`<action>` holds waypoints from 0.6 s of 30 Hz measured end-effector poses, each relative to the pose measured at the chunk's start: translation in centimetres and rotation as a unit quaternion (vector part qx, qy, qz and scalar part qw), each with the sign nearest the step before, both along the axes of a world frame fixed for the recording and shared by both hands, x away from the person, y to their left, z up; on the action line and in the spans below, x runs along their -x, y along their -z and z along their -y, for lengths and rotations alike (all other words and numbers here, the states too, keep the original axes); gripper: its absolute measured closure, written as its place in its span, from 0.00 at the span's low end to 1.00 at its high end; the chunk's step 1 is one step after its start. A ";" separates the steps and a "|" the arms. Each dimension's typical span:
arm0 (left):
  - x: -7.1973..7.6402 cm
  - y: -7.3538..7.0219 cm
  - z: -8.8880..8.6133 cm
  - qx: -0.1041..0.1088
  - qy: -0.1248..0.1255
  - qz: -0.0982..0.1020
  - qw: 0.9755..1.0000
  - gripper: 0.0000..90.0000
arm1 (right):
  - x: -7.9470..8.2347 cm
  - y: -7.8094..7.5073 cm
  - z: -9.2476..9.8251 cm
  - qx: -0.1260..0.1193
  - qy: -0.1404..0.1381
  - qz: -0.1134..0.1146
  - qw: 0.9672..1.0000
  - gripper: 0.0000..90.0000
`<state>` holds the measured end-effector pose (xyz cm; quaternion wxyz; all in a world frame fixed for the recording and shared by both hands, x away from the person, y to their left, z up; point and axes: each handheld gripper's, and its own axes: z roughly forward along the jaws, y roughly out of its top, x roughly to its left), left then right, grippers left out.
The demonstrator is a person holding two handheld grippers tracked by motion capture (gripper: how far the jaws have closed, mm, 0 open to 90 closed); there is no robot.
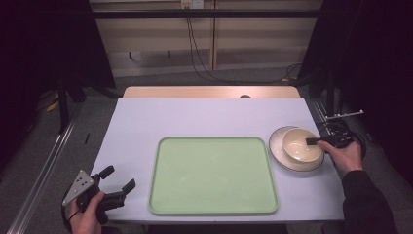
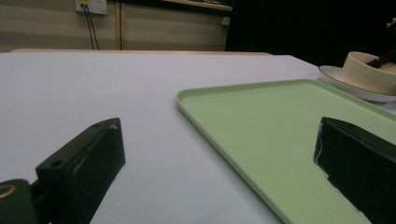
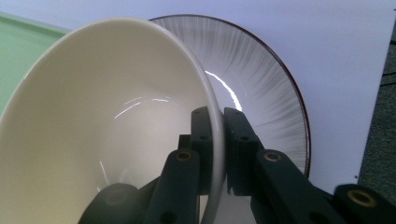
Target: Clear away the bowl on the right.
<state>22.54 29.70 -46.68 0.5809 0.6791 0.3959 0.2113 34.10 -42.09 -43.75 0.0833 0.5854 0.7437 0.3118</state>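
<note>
My right tongs [image 3: 216,140] pinch the cream bowl [image 1: 302,146] rim over the plate [image 1: 278,146]; my left tongs [image 1: 118,178] rest spread beside the green tray [image 1: 213,175].

A pale green tray [image 1: 213,175] lies on a lavender-white tabletop [image 1: 204,114]. The cream bowl [image 1: 302,145] sits on a white plate [image 3: 261,65] with fine grey radial streaks and a dark rim.

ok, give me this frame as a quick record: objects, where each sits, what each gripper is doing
table: lilac top
tray: green, empty, centre of table
plate: right of tray, bowl on it
bowl: cream, empty
right gripper: jaws closed on the bowl's near rim, one inside, one outside
left gripper: open, holds nothing, at the near left corner of the table, beside the tray
</note>
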 end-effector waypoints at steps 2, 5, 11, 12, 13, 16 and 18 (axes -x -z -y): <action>0.0 0.0 0.0 -0.002 -0.001 0.001 1.000 0.02 | 0.1 -0.1 0.2 -0.002 0.005 0.002 1.000 0.93; 0.0 0.0 0.0 -0.002 0.001 0.000 1.000 0.02 | 0.3 -0.1 0.4 -0.004 0.007 0.002 1.000 0.93; 0.0 0.0 0.0 -0.002 0.001 0.000 1.000 0.02 | 0.7 -0.7 0.8 -0.020 0.008 0.013 1.000 0.93; 0.0 0.0 0.0 -0.002 0.001 0.000 1.000 0.02 | 0.7 -0.7 0.8 -0.020 0.008 0.013 1.000 0.93; 0.0 0.0 0.0 -0.001 0.001 0.001 1.000 0.02 | 0.7 -0.9 0.8 -0.022 0.007 0.017 1.000 0.93; 0.0 0.0 0.1 0.002 -0.004 0.001 1.000 0.02 | 0.8 -1.2 0.8 -0.028 0.005 0.023 0.999 0.93; 0.0 0.0 0.0 0.000 0.000 0.001 1.000 0.02 | 0.9 -1.4 0.8 -0.034 0.007 0.023 0.999 0.93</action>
